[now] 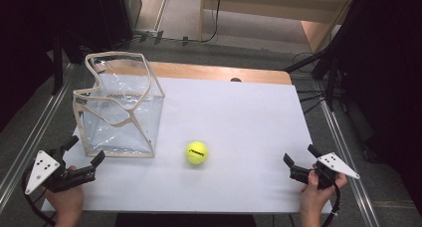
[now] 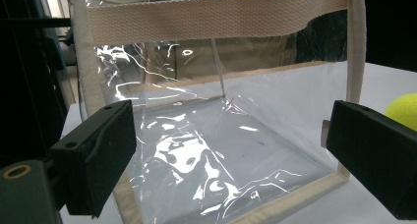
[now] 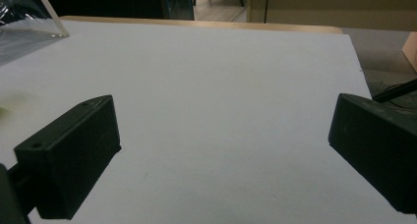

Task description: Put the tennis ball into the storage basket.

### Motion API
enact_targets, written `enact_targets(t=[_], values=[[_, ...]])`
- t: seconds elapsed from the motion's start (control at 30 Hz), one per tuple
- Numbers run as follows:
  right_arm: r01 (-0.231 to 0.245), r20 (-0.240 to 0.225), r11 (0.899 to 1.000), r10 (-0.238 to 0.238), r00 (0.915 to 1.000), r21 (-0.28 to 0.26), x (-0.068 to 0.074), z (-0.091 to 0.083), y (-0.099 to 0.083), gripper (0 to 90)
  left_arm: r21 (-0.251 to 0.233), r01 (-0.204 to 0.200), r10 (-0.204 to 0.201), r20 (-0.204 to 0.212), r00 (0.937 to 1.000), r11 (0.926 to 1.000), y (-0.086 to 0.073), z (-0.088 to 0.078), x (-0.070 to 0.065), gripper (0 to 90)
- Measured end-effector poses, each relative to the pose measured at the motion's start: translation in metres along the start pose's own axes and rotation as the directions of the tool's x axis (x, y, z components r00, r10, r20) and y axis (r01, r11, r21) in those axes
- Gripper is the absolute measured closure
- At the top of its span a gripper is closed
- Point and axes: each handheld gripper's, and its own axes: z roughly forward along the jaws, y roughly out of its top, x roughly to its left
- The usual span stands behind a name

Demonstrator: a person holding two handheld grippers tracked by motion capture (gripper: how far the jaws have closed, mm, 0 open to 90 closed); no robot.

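While I hold both claws low at the near edge of the counter (image 1: pixel 239 117), nothing sits between either pair of jaws. My left claw (image 1: pixel 84 152) is at the near left corner with its jaws spread wide, empty, aimed at the clear bag (image 1: pixel 119 107) just ahead of it. My right claw (image 1: pixel 301 160) is at the near right corner, jaws likewise apart and empty, well away from everything else.

Standing upright toward the left edge of the counter, the bag has see-through walls trimmed in beige webbing, with its handles flopped across the open top. From the left gripper view the bag (image 2: pixel 221 116) spreads past the frame, its top and left side cut off, and glare on the plastic makes the inside hard to read.

A yellow tennis ball (image 1: pixel 196 152) lies on the counter toward the near edge, just right of the bag's near corner and apart from it. In the left gripper view the ball (image 2: pixel 403 111) is partly hidden behind the jaw on that side. In the right gripper view I see bare white counter (image 3: pixel 221 86), a corner of the bag (image 3: pixel 29 17) at the upper left, and a faint greenish blur at the left edge that I cannot identify.
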Motion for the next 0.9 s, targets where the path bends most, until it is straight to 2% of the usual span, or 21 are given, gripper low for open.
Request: enact_targets(t=[0.23, 0.37, 0.43, 0.47, 0.57, 0.67, 0.7, 0.73, 0.8, 0.83, 0.9], values=[[0.049, -0.012, 0.998, -0.048, 0.9988, 0.04, 0.004, 0.0, 0.011, 0.0, 0.003, -0.013, 0.013, 0.0, 0.9999, 0.9999, 0.0, 0.0, 0.0, 5.4], [0.101, -0.038, 0.991, -0.098, 0.9945, 0.091, 0.009, 0.003, 0.021, 0.0, 0.003, -0.014, 0.014, 0.0, 0.9999, 0.9999, 0.0, 0.001, -0.001, 5.4], [0.111, -0.05, 0.989, -0.107, 0.993, 0.097, 0.011, 0.004, 0.023, 0.0, 0.002, -0.014, 0.014, -0.002, 0.9999, 0.9999, 0.0, 0.001, -0.001, 5.3], [0.137, -0.079, 0.983, -0.128, 0.9886, 0.119, 0.015, 0.007, 0.028, 0.0, 0.003, -0.013, 0.013, -0.002, 0.9999, 0.9999, 0.0, 0.001, -0.001, 5.4], [0.178, -0.108, 0.973, -0.163, 0.9808, 0.15, 0.023, 0.012, 0.036, 0.0, 0.009, -0.022, 0.022, 0.0, 0.9998, 0.9997, 0.0, 0.002, -0.001, 5.3], [0.221, -0.159, 0.961, -0.195, 0.9678, 0.167, 0.031, 0.017, 0.045, 0.0, 0.009, -0.023, 0.023, -0.001, 0.9997, 0.9997, 0.0, 0.002, -0.002, 5.3], [0.221, -0.159, 0.961, -0.195, 0.9678, 0.167, 0.031, 0.017, 0.045, 0.0, 0.009, -0.023, 0.023, -0.001, 0.9997, 0.9997, 0.0, 0.002, -0.002, 5.4], [0.235, -0.172, 0.955, -0.205, 0.9635, 0.179, 0.034, 0.019, 0.049, 0.0, 0.011, -0.023, 0.023, 0.0, 0.9997, 0.9997, 0.0, 0.002, -0.002, 5.4], [0.278, -0.209, 0.939, -0.235, 0.9491, 0.204, 0.045, 0.026, 0.059, 0.0, 0.01, -0.022, 0.022, 0.0, 0.9998, 0.9997, 0.0, 0.002, -0.002, 5.3], [0.278, -0.209, 0.939, -0.235, 0.9491, 0.204, 0.045, 0.026, 0.059, 0.0, 0.01, -0.022, 0.022, 0.001, 0.9998, 0.9997, 0.0, 0.002, -0.002, 5.3], [0.299, -0.238, 0.93, -0.248, 0.9393, 0.214, 0.05, 0.031, 0.064, 0.0, 0.01, -0.021, 0.021, 0.002, 0.9998, 0.9997, 0.0, 0.002, -0.002, 5.4]])
